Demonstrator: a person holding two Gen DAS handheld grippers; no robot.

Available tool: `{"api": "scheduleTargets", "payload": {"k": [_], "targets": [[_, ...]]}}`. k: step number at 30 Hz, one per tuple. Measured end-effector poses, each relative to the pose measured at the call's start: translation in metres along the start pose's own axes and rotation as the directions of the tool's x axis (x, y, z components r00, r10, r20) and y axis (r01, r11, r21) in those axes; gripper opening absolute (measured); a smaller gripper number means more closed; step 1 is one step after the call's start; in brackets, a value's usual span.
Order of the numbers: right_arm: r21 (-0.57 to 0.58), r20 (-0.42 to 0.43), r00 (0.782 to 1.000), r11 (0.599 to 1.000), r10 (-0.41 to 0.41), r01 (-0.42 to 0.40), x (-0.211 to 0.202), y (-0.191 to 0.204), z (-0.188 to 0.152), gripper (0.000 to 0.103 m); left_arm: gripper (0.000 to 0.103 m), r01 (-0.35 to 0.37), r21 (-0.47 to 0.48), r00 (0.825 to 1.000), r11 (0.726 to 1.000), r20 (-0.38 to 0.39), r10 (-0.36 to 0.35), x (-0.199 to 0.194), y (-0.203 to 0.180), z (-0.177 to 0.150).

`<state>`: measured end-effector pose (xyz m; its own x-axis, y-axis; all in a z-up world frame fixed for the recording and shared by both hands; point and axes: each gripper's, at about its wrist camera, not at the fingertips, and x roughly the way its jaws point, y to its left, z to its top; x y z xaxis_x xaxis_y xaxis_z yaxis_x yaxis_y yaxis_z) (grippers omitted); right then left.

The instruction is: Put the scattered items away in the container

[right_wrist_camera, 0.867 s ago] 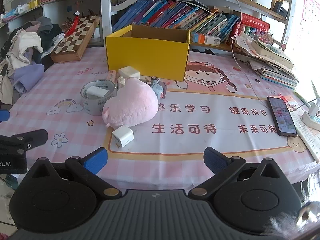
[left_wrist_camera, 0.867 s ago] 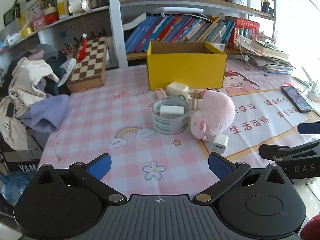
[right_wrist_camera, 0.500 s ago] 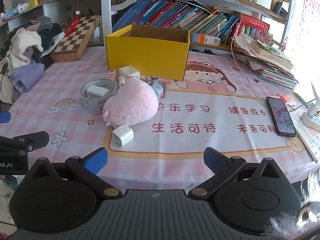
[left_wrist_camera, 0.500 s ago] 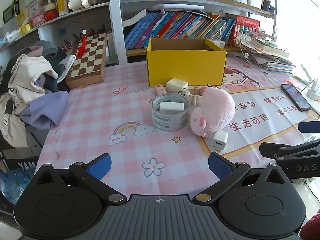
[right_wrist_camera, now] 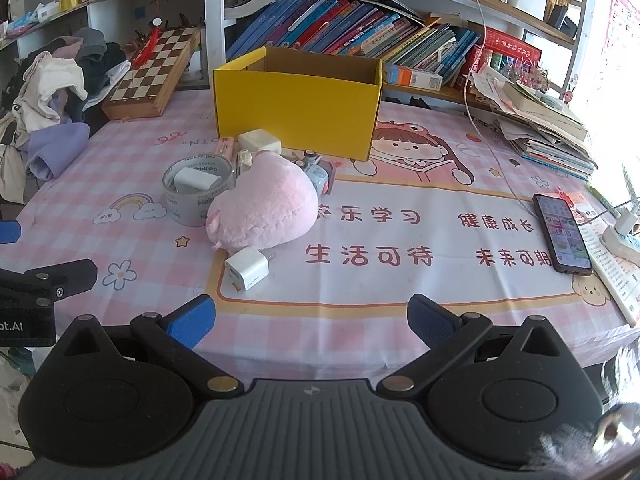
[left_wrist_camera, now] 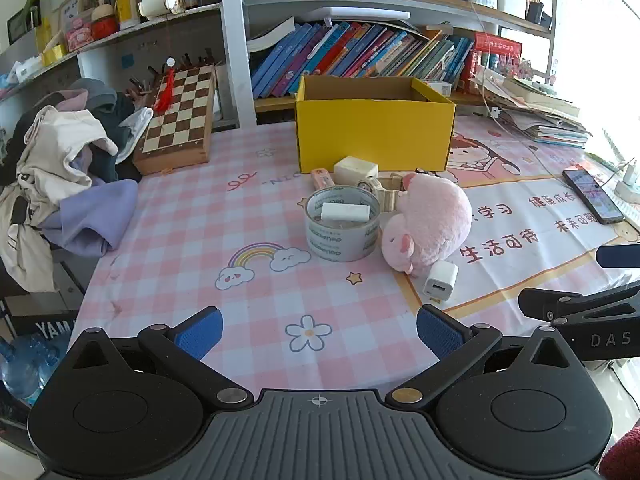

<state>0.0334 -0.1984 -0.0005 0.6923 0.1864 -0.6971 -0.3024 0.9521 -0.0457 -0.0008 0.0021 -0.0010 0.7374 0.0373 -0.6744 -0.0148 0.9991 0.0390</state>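
Both the left gripper (left_wrist_camera: 319,326) and the right gripper (right_wrist_camera: 311,316) hover at the near table edge, jaws wide apart and empty, ready to pick. The plush toy (left_wrist_camera: 430,226), tape roll (left_wrist_camera: 343,224) and charger (left_wrist_camera: 440,281) cluster centrally, just before the far yellow box (left_wrist_camera: 374,132), keeping carries short.

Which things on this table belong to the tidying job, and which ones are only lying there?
For the job: yellow box, pink plush toy, tape roll, white block resting on that roll, white charger, cream block.

Only lying there: chessboard, clothes pile, phone, books.
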Motion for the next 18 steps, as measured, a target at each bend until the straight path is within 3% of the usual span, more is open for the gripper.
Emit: {"api": "scheduleTargets", "payload": {"k": [18], "targets": [[-0.011,-0.005,1.0,1.0,0.0,0.0,0.002,0.0018,0.0016,0.103,0.103,0.005,-0.005,1.0,1.0,-0.011,-0.005,0.003,0.0023,0.0015]]}}
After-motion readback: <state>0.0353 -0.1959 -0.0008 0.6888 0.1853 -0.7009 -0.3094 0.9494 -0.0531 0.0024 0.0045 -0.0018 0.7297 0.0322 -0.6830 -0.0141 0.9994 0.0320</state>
